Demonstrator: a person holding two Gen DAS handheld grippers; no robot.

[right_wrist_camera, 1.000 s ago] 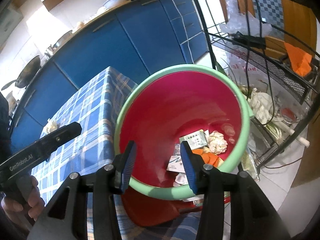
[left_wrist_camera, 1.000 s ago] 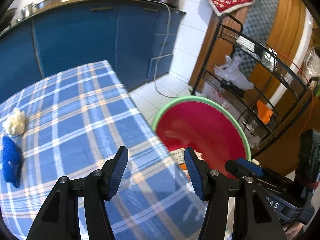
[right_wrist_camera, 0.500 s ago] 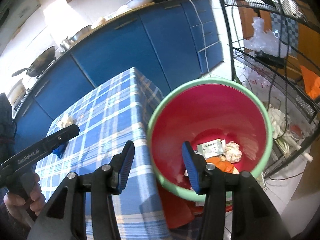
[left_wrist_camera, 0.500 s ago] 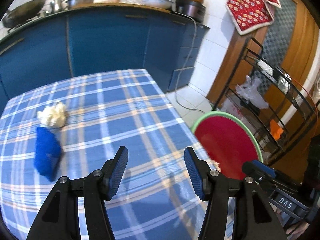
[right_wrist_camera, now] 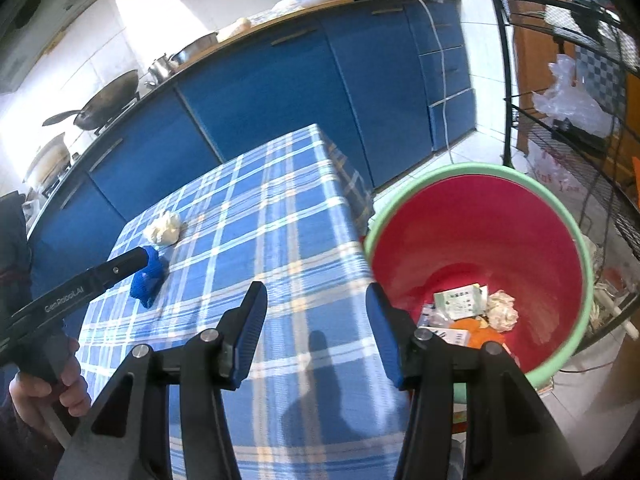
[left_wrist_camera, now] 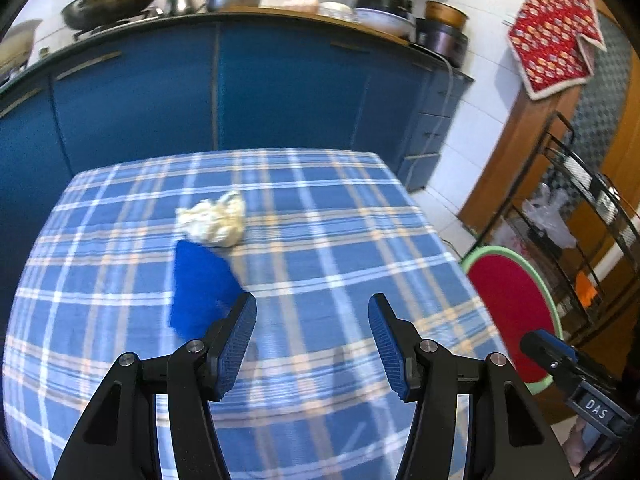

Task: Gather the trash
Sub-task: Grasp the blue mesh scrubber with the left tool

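A crumpled white paper wad [left_wrist_camera: 214,220] [right_wrist_camera: 164,229] and a blue crumpled piece [left_wrist_camera: 202,290] [right_wrist_camera: 147,276] lie on the blue plaid table [left_wrist_camera: 320,240] [right_wrist_camera: 272,216]. My left gripper [left_wrist_camera: 312,340] is open and empty above the cloth, the blue piece just beyond its left finger. My right gripper [right_wrist_camera: 314,322] hangs open and empty over the table's right edge. Beside that edge stands the red bin with a green rim [right_wrist_camera: 476,236] [left_wrist_camera: 508,304], holding paper scraps and a wad. The left gripper's finger [right_wrist_camera: 100,276] shows above the blue piece in the right wrist view.
Blue kitchen cabinets [left_wrist_camera: 240,88] with pans on the counter run behind the table. A black wire rack [right_wrist_camera: 580,120] with plastic bags stands right of the bin. A red patterned cloth [left_wrist_camera: 556,28] hangs on the wall. A person's hand [right_wrist_camera: 44,396] grips the left tool.
Both grippers swung left, away from the bin and over the table. The white wad and blue piece now sit near the centre of the left wrist view. The right jaws widened slightly.
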